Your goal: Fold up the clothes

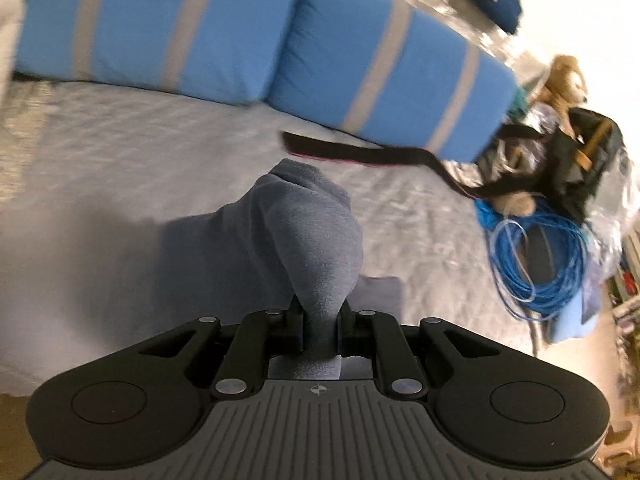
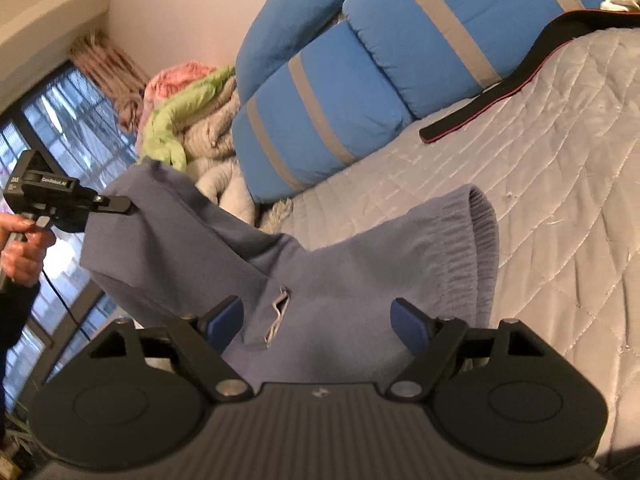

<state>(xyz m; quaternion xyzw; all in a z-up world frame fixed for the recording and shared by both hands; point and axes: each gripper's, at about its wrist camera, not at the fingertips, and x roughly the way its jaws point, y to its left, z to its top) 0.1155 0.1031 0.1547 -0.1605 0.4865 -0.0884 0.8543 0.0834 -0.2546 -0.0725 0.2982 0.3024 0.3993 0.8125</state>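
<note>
Sweater (image 1: pixel 304 240) in left gripper (image 1: pixel 320 312)

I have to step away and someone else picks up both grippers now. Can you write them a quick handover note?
Left gripper: shut on the blue sweater, holding one end lifted off the bed.
Right gripper: open, fingers either side of the sweater, not gripping.
Sweater: hangs bunched between the grippers, ribbed hem toward the bed.
A black belt lies by the pillows.
Done: no fold visible.
Left: grip with the right, spread flat, fold.
</note>
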